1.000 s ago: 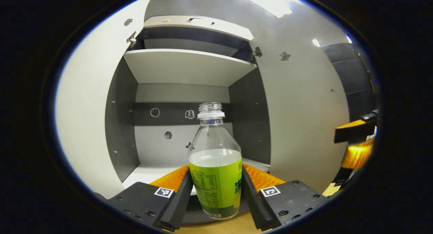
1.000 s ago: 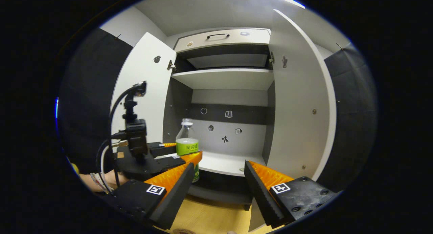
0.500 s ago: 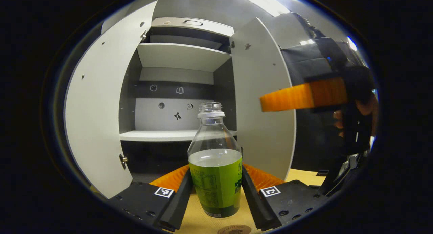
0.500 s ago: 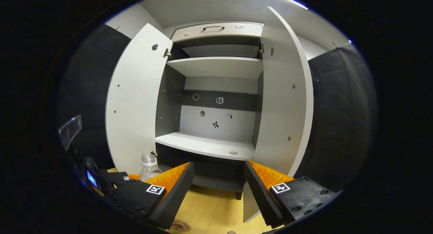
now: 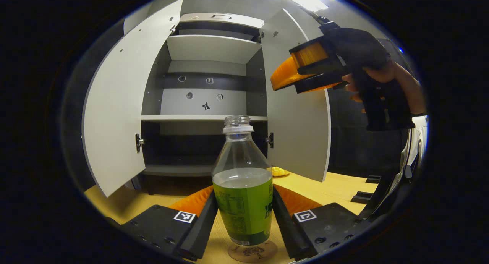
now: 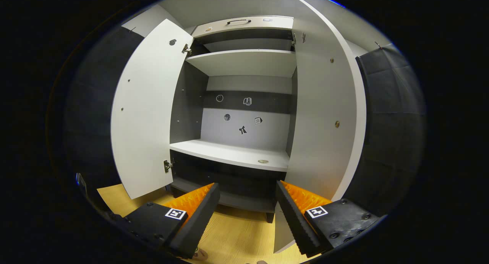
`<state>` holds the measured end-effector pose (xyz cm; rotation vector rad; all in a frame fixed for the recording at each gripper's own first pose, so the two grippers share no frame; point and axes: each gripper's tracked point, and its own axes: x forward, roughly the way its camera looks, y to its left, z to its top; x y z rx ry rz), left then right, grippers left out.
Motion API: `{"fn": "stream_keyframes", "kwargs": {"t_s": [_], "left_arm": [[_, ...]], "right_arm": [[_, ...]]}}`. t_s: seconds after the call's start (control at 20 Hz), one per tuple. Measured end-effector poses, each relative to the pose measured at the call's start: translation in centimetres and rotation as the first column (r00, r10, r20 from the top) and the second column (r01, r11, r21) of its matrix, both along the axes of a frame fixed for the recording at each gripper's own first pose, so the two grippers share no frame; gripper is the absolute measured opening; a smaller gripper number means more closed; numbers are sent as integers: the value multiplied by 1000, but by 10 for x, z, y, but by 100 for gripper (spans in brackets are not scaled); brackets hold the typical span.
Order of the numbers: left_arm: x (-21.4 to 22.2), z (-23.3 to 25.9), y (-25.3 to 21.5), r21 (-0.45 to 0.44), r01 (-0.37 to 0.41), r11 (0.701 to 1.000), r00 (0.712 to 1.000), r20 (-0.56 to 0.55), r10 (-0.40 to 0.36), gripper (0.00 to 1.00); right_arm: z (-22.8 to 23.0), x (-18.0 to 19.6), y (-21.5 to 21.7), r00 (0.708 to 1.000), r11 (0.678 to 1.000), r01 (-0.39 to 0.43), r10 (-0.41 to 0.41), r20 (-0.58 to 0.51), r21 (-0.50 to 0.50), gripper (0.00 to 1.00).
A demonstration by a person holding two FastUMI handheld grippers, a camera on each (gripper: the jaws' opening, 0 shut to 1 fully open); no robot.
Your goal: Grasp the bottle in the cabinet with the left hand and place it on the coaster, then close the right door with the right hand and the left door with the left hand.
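A clear bottle (image 5: 243,187) with a green label and no cap stands upright between the fingers of my left gripper (image 5: 243,198), which is shut on it. Its base sits right over a round coaster (image 5: 253,252) on the wooden table; I cannot tell whether they touch. Behind it the grey cabinet has its left door (image 5: 122,103) and right door (image 5: 298,122) swung open. A hand holds my right gripper (image 5: 292,71) high in front of the right door. In the right gripper view, my right gripper (image 6: 248,212) is open and empty, facing the left door (image 6: 147,111) and right door (image 6: 324,115).
The cabinet's middle shelf (image 6: 233,155) carries a small round mark near its front right. A yellow object (image 5: 280,171) lies on the table (image 5: 336,185) by the right door's foot. Black blocks (image 5: 363,197) sit at the table's right side.
My left gripper has drawn the bottle out of the cabinet and lowered it over the coaster. The right gripper has risen and moved closer to the right door, still open.
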<state>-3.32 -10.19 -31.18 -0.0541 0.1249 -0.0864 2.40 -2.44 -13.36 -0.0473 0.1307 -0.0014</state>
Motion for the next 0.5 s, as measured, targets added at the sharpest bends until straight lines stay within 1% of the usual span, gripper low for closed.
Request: {"fn": "stream_keyframes", "kwargs": {"t_s": [0.2,0.3,0.4,0.5], "left_arm": [[-5,-27,-2,19,-28,999,1000,-8,28,79],[-8,-42,-2,15,-25,1000,999,-32,25,78],[-11,-46,3,18,-29,999,999,-26,30,79],[-13,-51,5,-1,-29,1000,999,-33,29,79]], "right_arm": [[-16,4,18,998,998,-58,58,-15,-10,98],[-23,6,24,997,997,-75,74,-20,-15,98],[-27,7,29,996,996,-84,83,-21,-24,98],[-30,6,31,996,996,-84,84,-22,-27,98]]}}
